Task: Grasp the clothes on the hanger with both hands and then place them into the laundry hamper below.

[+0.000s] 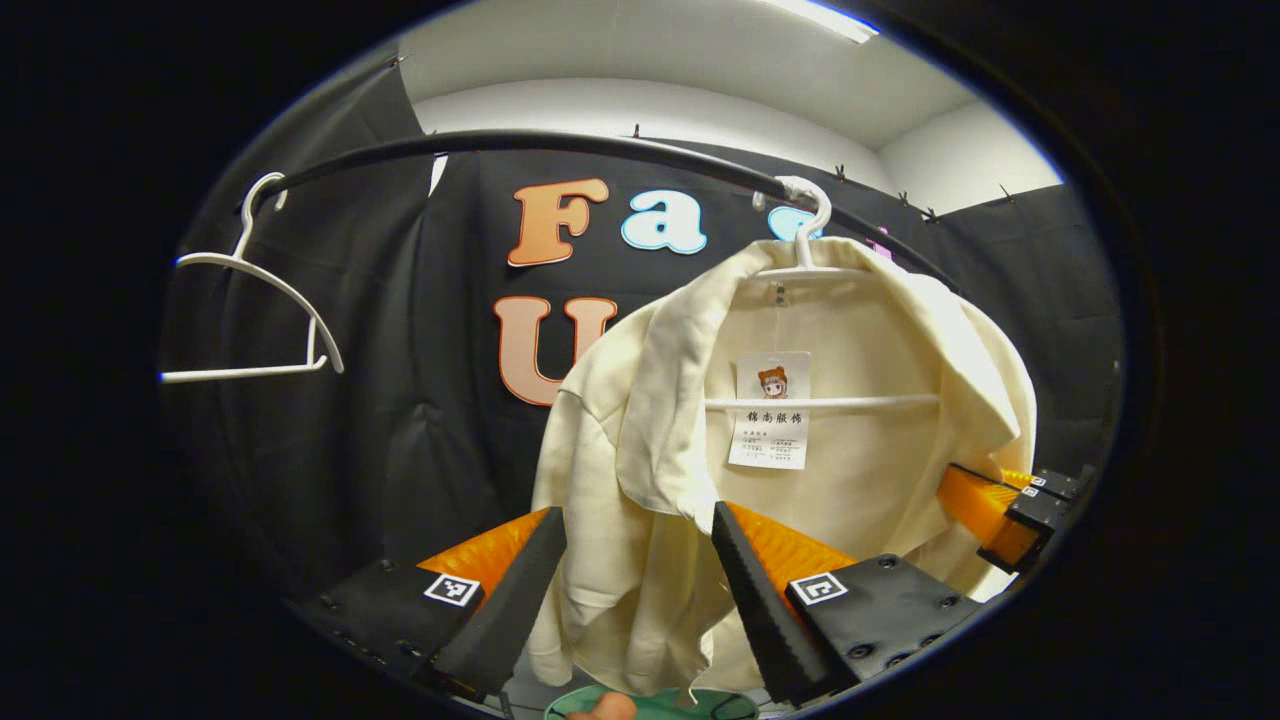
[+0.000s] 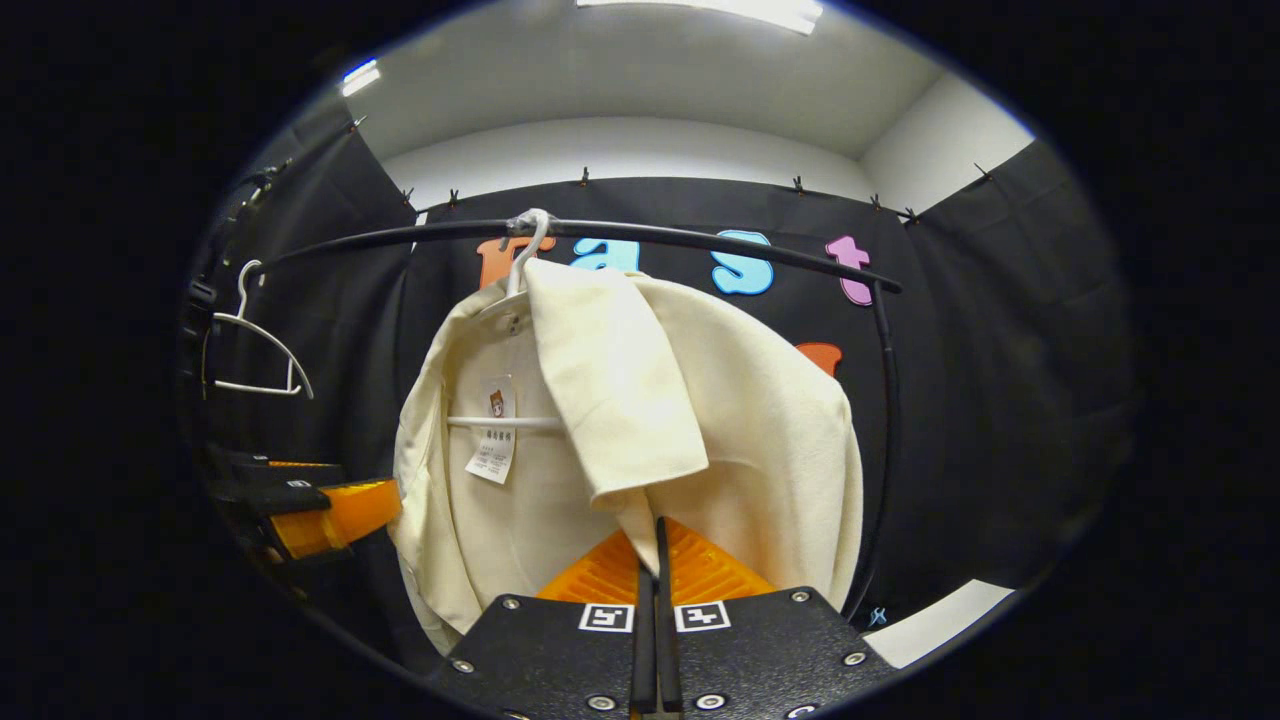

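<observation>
A rail [image 1: 560,145] runs across the top, in front of the booth wall. A hanger [image 1: 812,262] hooks on the rail, and a jacket [image 1: 800,430] hangs on it with a tag [image 1: 770,410] inside. Far to the left on the same rail hangs a second hanger [image 1: 255,300] with nothing on it. The left claw [image 1: 640,590] sits in front of the jacket's lower edge, with cloth between its fingers. The right claw [image 2: 655,560] is low in front of the jacket. A hamper [image 1: 650,703] lies below.

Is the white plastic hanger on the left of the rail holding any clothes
No. In the left gripper view that bare white plastic hanger hangs empty on the black metal rail; the cream fabric jacket hangs on another hanger.
</observation>
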`<move>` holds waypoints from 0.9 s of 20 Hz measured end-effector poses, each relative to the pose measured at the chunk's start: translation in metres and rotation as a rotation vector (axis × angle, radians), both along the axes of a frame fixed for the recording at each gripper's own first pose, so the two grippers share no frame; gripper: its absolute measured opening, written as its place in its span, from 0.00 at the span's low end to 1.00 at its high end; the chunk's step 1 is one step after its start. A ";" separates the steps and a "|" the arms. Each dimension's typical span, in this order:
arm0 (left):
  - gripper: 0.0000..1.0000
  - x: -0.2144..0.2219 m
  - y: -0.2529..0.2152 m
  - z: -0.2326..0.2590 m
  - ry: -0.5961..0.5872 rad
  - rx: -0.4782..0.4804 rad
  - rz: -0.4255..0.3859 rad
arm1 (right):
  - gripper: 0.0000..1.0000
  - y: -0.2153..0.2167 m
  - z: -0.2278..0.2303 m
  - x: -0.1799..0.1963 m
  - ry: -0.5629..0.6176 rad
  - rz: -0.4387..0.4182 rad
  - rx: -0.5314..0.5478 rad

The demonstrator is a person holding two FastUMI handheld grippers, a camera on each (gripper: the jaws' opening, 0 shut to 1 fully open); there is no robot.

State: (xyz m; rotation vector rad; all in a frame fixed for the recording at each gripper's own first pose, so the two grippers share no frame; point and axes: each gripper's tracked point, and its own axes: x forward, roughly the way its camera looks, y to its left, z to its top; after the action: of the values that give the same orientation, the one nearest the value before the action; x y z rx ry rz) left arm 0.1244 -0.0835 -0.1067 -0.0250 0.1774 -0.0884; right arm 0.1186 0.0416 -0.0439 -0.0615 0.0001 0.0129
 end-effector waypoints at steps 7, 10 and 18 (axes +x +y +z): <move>0.93 0.024 -0.028 -0.005 -0.001 -0.042 -0.040 | 0.00 -0.010 0.006 -0.008 -0.016 0.015 0.004; 0.97 0.033 -0.032 -0.005 -0.010 -0.031 -0.034 | 0.00 -0.011 0.008 -0.011 -0.023 0.020 -0.001; 0.96 0.052 -0.024 -0.021 0.029 -0.026 0.003 | 0.00 -0.013 0.013 -0.019 -0.027 0.034 -0.007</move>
State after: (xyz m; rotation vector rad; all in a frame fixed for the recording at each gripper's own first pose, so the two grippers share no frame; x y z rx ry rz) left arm 0.1761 -0.1070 -0.1278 -0.0522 0.2055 -0.0875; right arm 0.0999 0.0290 -0.0308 -0.0682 -0.0281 0.0463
